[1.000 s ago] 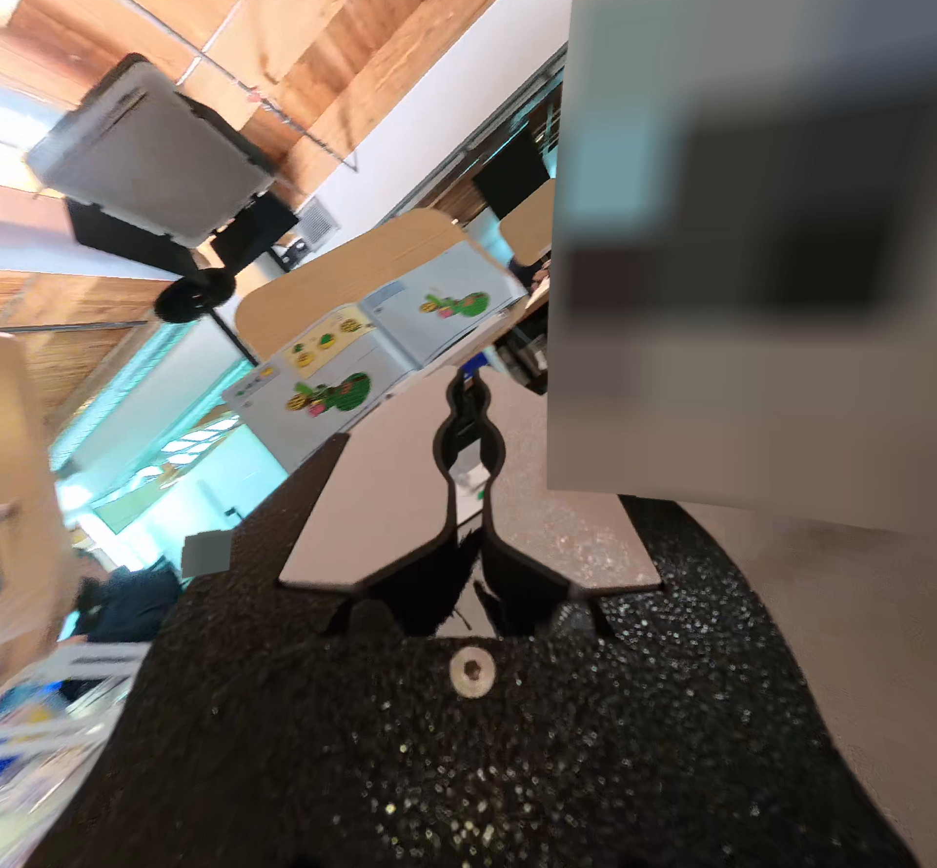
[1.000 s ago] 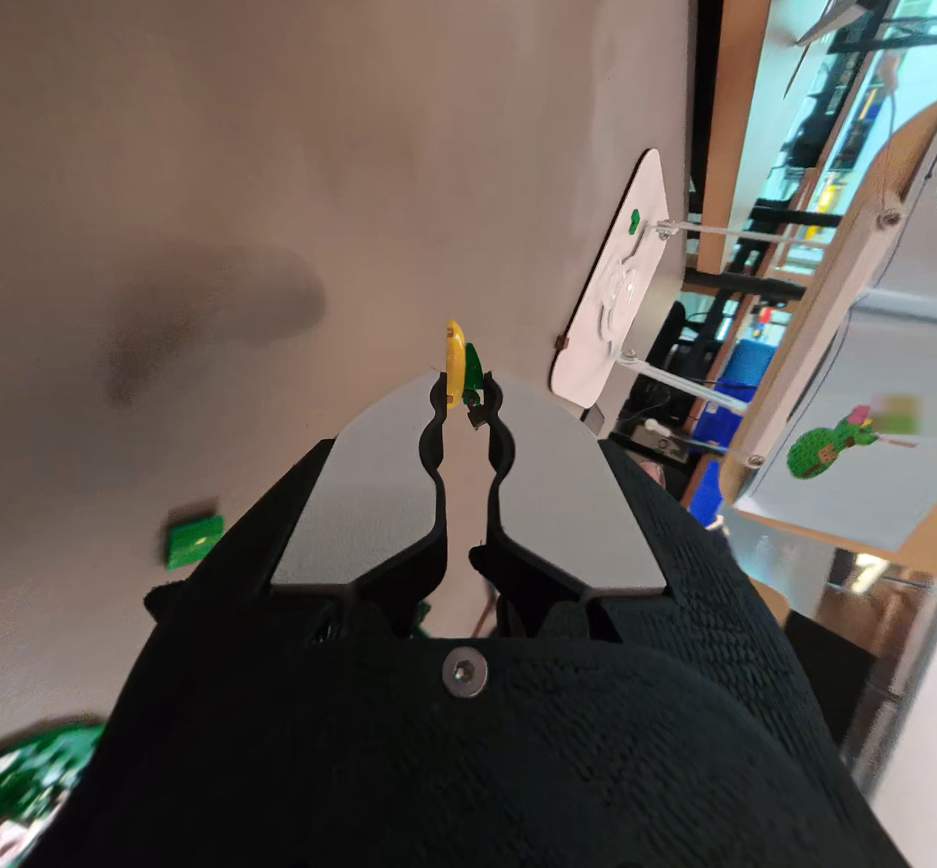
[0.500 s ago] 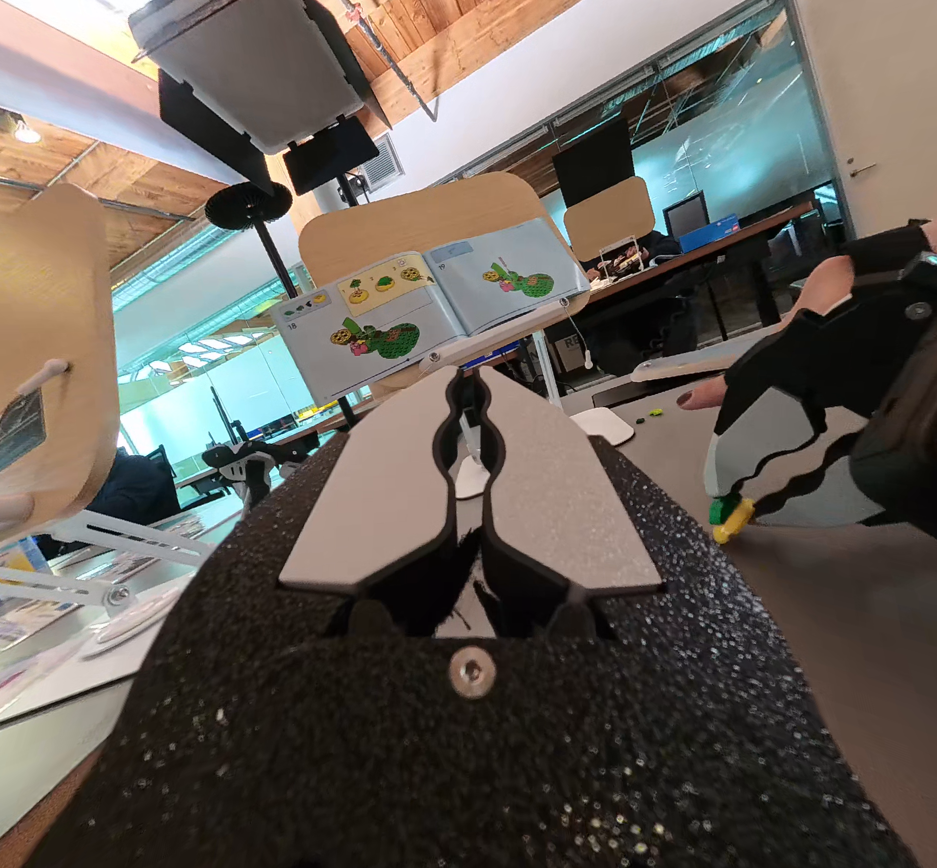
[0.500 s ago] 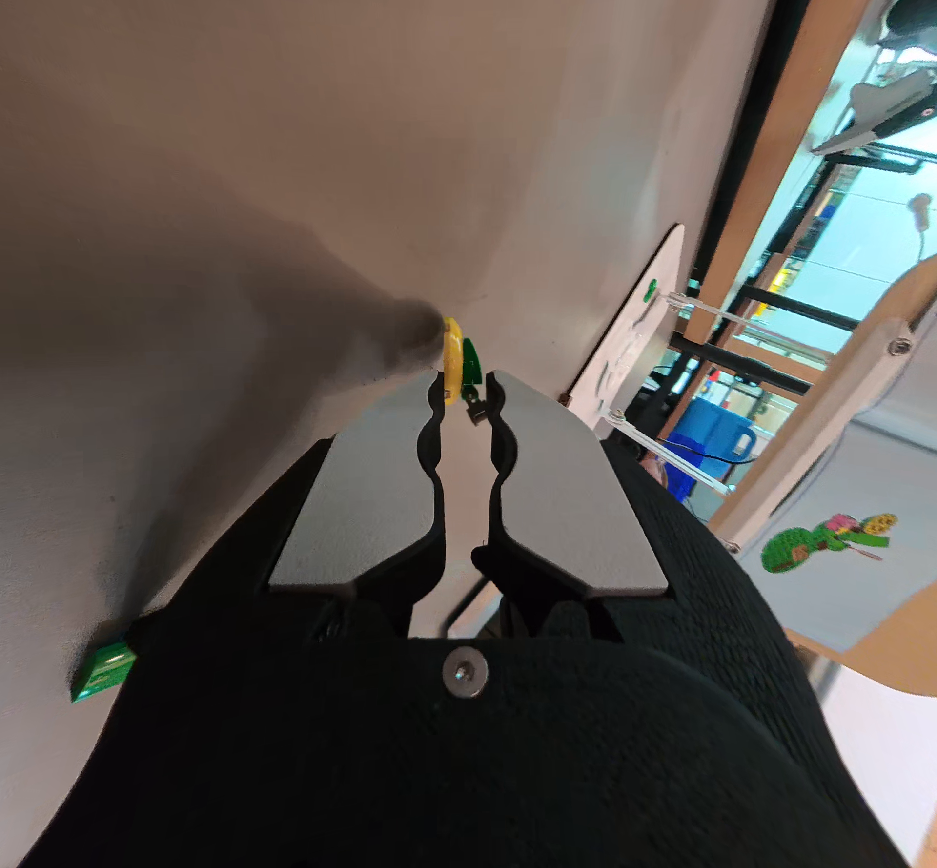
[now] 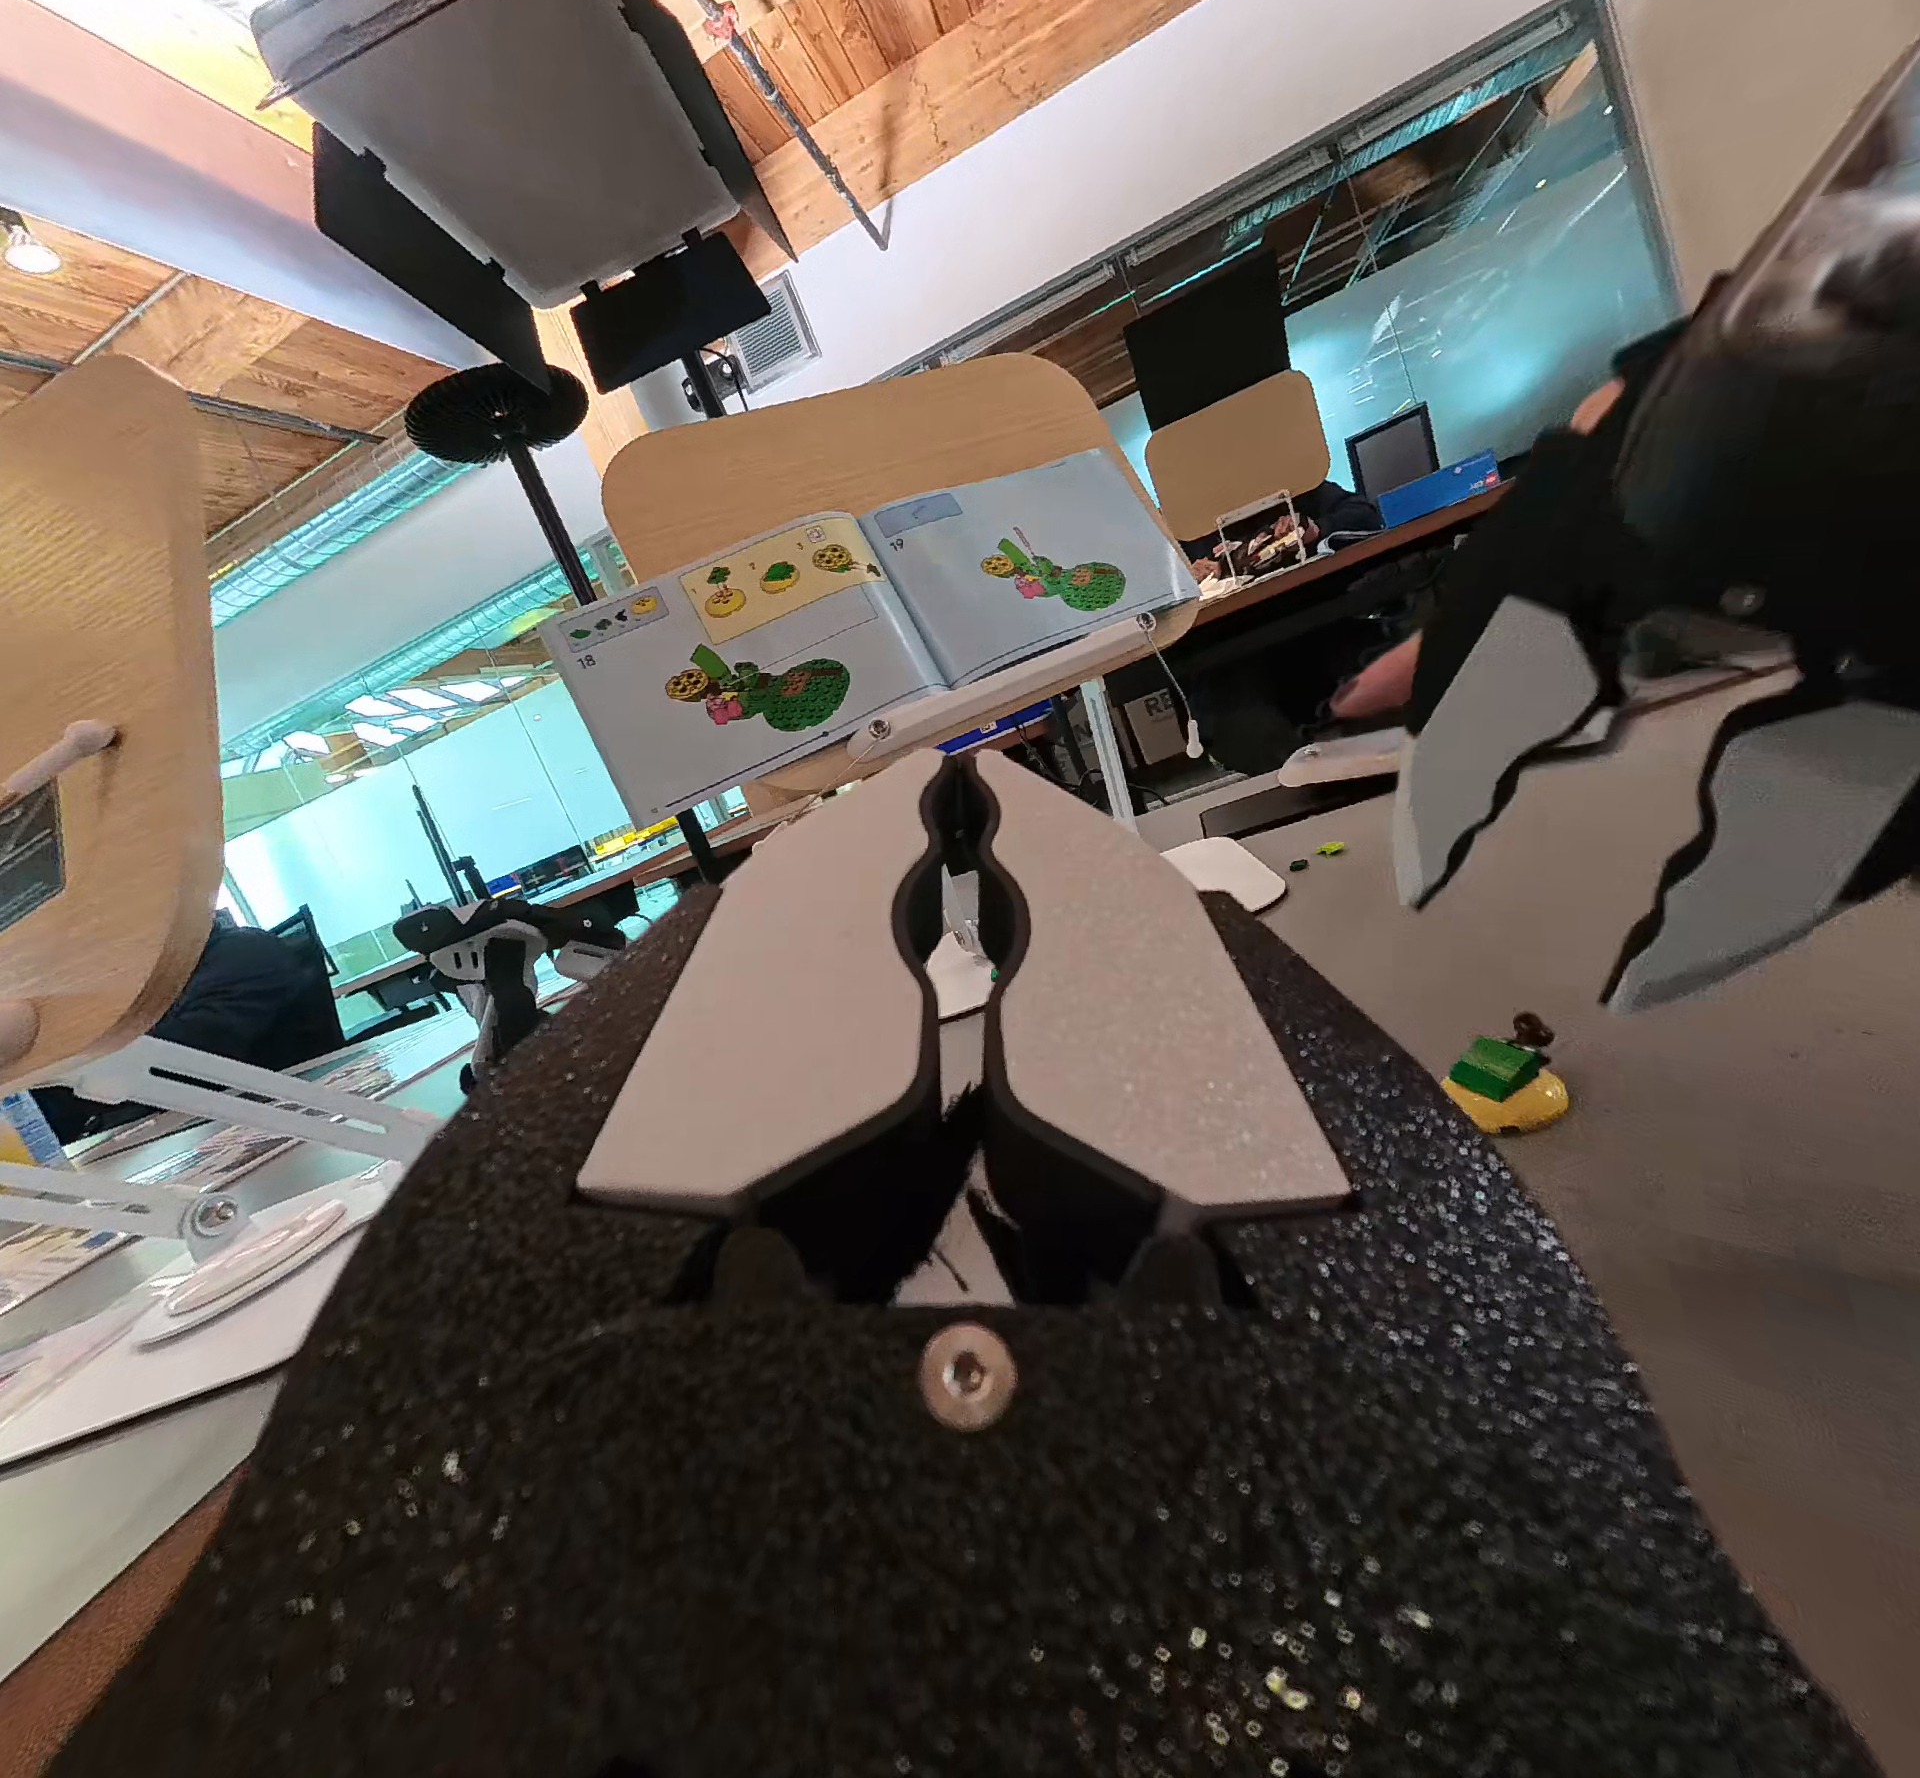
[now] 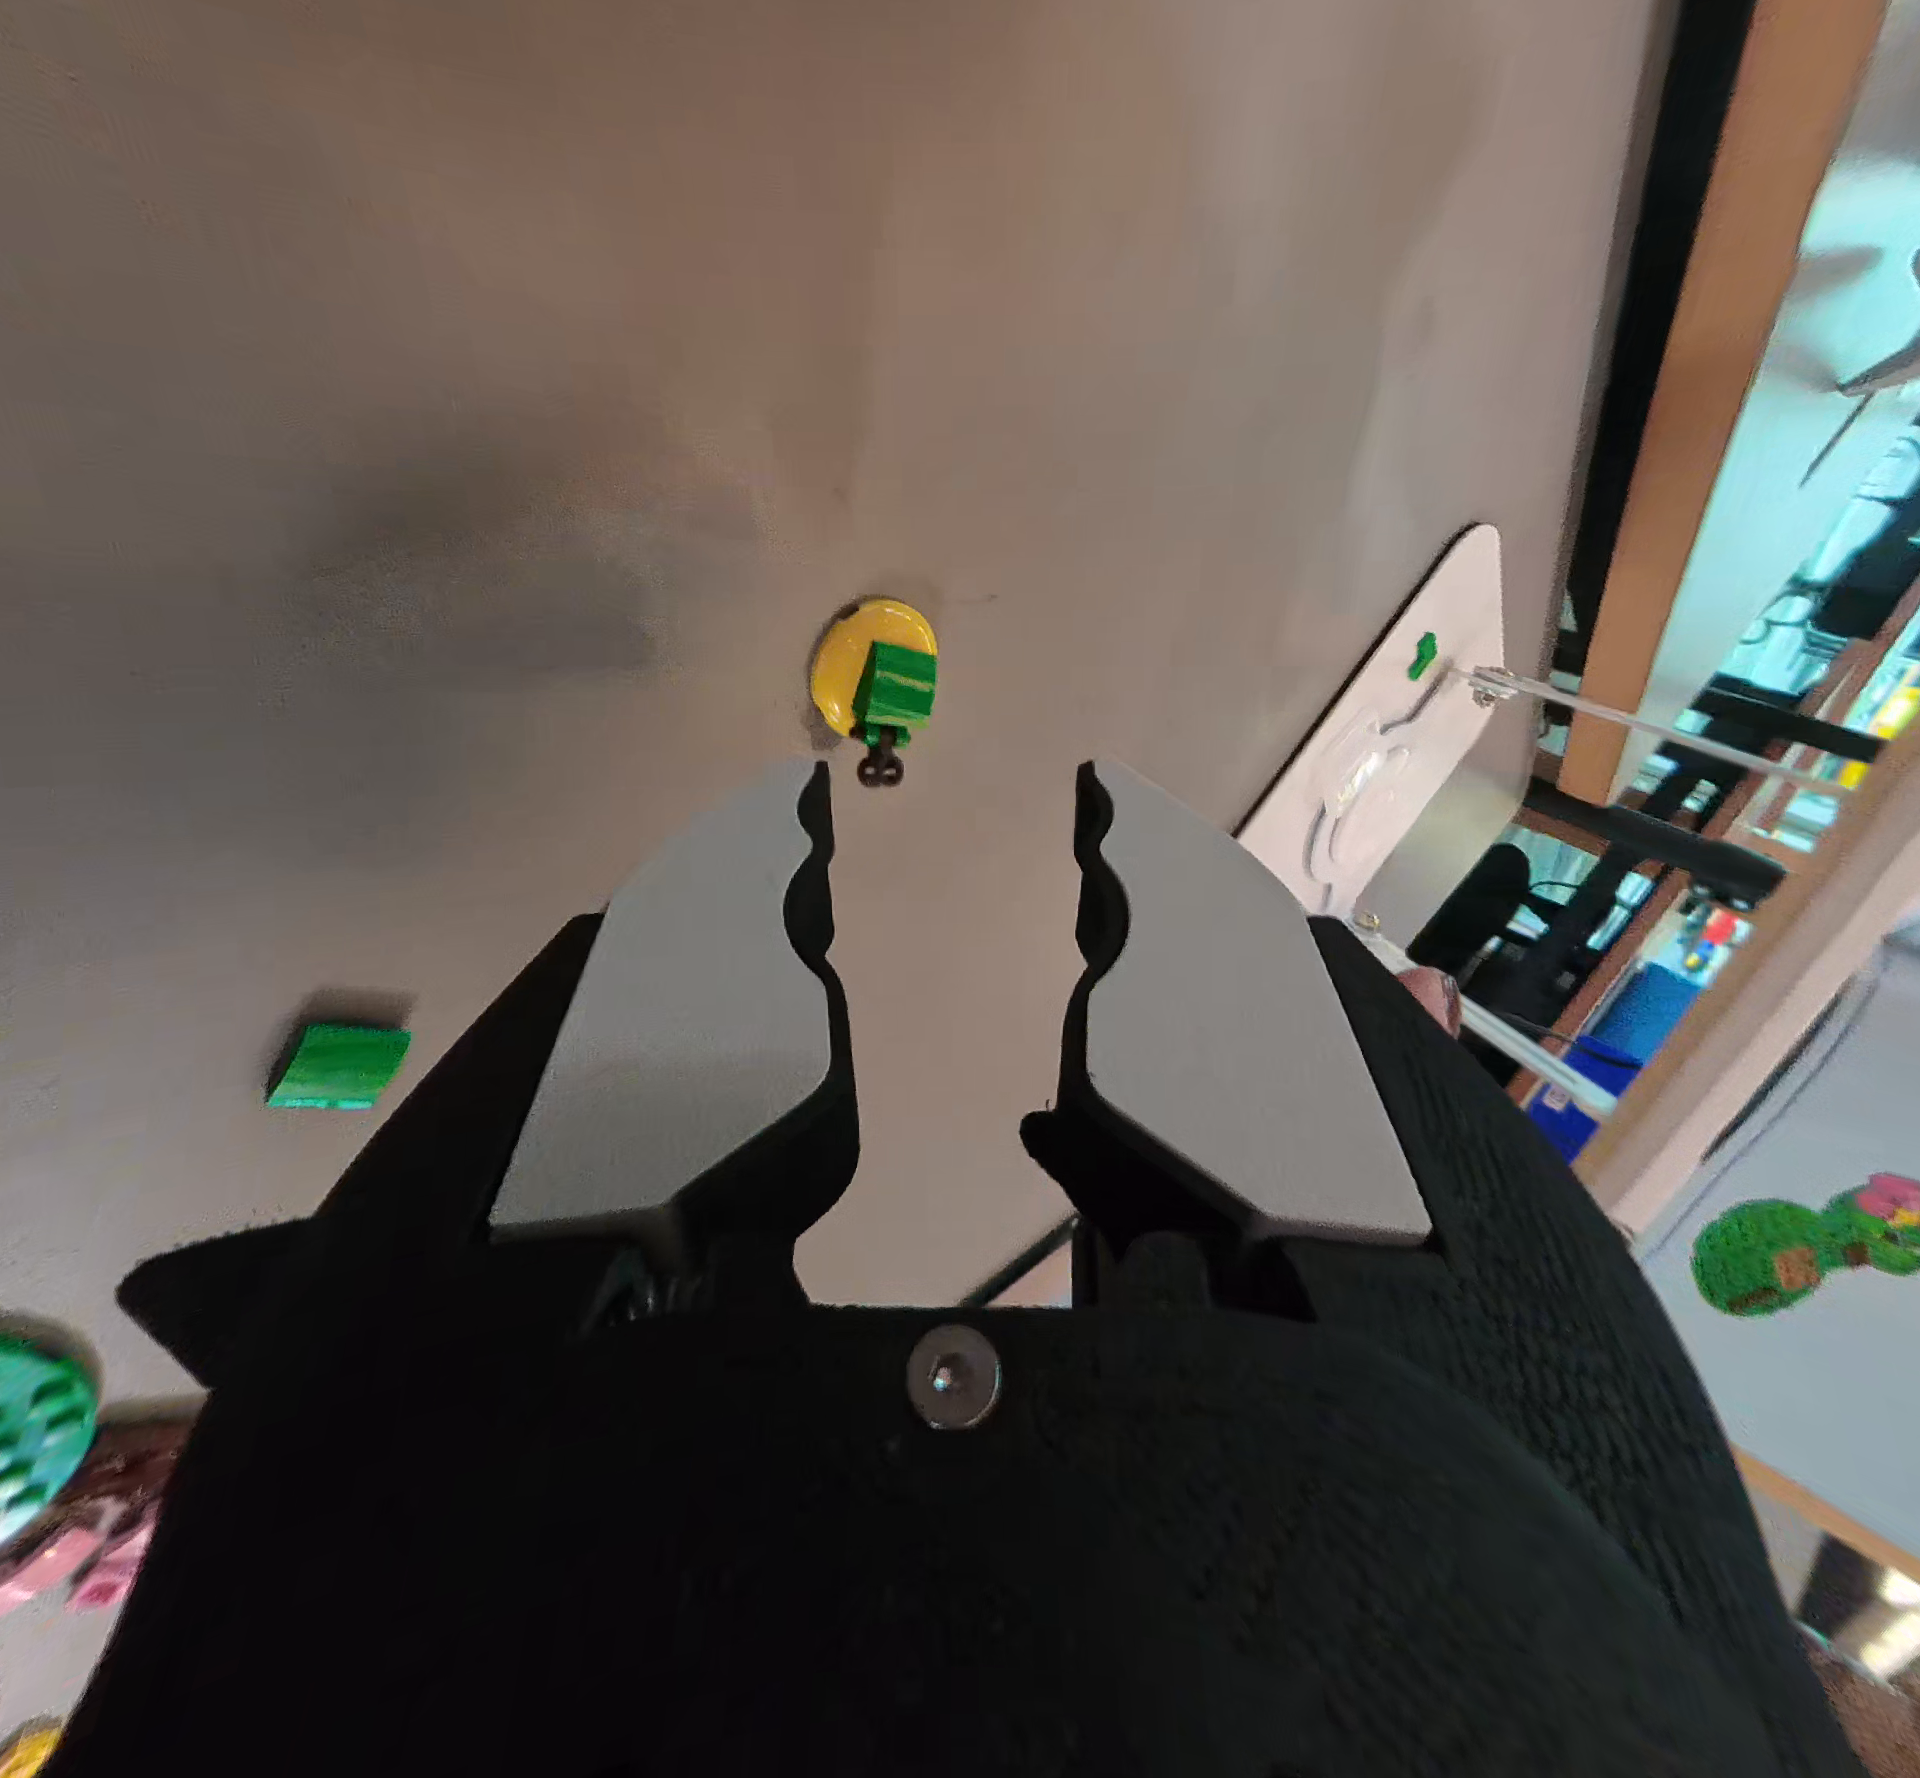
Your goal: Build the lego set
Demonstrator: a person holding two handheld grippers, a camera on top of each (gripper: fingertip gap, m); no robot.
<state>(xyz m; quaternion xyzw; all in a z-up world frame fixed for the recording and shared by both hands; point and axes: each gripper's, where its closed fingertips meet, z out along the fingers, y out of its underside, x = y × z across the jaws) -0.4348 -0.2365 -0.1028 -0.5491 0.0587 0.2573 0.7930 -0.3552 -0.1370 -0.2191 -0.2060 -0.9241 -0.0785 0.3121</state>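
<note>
A small yellow round piece with a green brick and a dark clip on it point(image 6: 878, 679) lies on the grey table just beyond my right gripper point(image 6: 951, 772), which is open and empty. The same piece shows in the left wrist view point(image 5: 1504, 1084), below the right gripper point(image 5: 1527, 939). My left gripper point(image 5: 961, 772) is shut with nothing between its fingers and points at the open instruction booklet point(image 5: 883, 616) on a wooden stand. A loose green slope brick point(image 6: 338, 1063) lies to the left. Part of the green and pink build point(image 6: 42, 1458) shows at the lower left edge.
A white stand base point(image 6: 1382, 772) with a small green piece point(image 6: 1421, 656) on it stands at the table's right. A second wooden stand point(image 5: 94, 689) is at the left. A person's hand point(image 5: 1371, 689) is behind the right gripper. The table edge point(image 6: 1652, 274) runs at the right. The left gripper's tips are roughly 15 cm from the right gripper's. To the loose green slope brick point(image 6: 338, 1063): right tips about 10 cm, left tips about 25 cm.
My right gripper has opened and let go of the yellow and green piece, which now lies on the table. My left gripper stays shut; its view has tilted slightly.
</note>
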